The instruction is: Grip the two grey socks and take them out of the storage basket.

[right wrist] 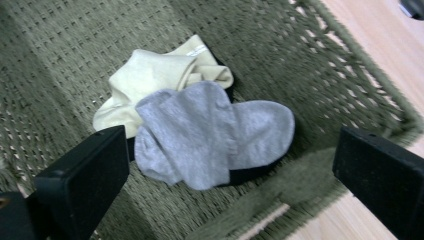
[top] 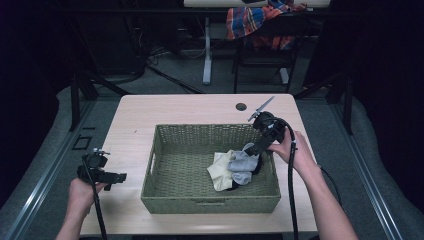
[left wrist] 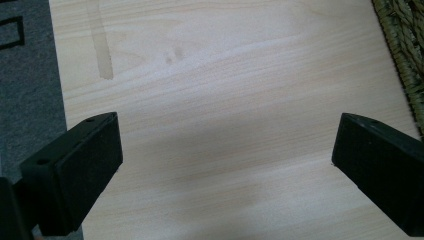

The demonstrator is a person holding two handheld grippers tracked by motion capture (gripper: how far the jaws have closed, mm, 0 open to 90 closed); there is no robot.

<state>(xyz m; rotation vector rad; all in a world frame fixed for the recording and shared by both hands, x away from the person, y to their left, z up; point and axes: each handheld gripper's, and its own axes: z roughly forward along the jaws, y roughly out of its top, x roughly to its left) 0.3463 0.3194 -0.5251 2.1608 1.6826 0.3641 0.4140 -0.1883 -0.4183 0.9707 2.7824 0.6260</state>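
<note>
1. High view: a green woven basket point(top: 165, 195) sits at the centre of a light wooden table point(top: 190, 107).
2. Three pieces of clothing lie piled at about 4 o'clock on the basket floor: a grey sock point(top: 243, 164) on top, a pale yellow sock point(top: 218, 170) at its 9 o'clock side, and a black sock point(top: 233, 186) showing partly beneath both.
3. The right gripper point(top: 248, 148) reaches over the basket's 3 o'clock rim and points down at the pile; its tip is just beside the grey sock, and contact cannot be confirmed.
4. Right gripper view: both jaws stand wide apart and grip nothing. The grey sock point(right wrist: 210, 132) lies between them and farther off, folded over itself. The pale yellow sock point(right wrist: 150, 80) lies at its 11 o'clock, and the black sock point(right wrist: 250, 175) shows as a dark edge under it.
5. High view: the left gripper point(top: 116, 178) is held over the table at the basket's 9 o'clock side, well apart from the socks.
6. Left gripper view: the jaws are spread wide over bare table point(left wrist: 225, 100) and hold nothing. The basket point(left wrist: 402, 40) wall shows at 2 o'clock.
</note>
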